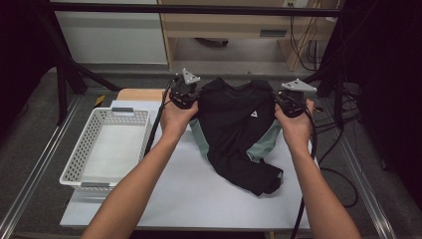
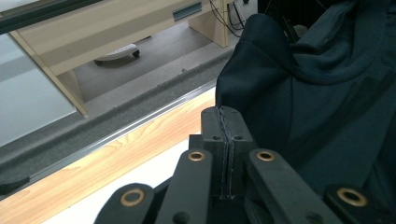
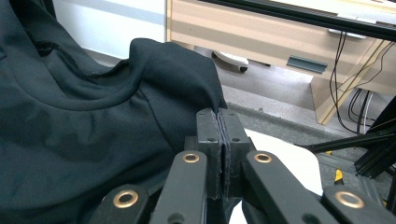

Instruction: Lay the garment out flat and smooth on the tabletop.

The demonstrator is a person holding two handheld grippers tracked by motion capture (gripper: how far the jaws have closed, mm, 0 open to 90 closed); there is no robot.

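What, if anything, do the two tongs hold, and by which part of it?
Both hold the black shirt: the left tongs pinch one shoulder edge, the right tongs the other, either side of the collar, jaws shut on the fabric.

I see the black shirt (image 1: pixel 236 124) with mint-green sleeves and a small white chest logo lifted by both shoulders, its crumpled lower half resting on the white surface (image 1: pixel 199 194).

The setting is a lab-type recording station. A black metal frame (image 1: pixel 64 79) encloses the desk (image 1: pixel 199 194), loose cables (image 1: pixel 306 47) hang at the rear, and plain wooden furniture (image 1: pixel 224 25) stands on grey carpet (image 1: pixel 30 144).
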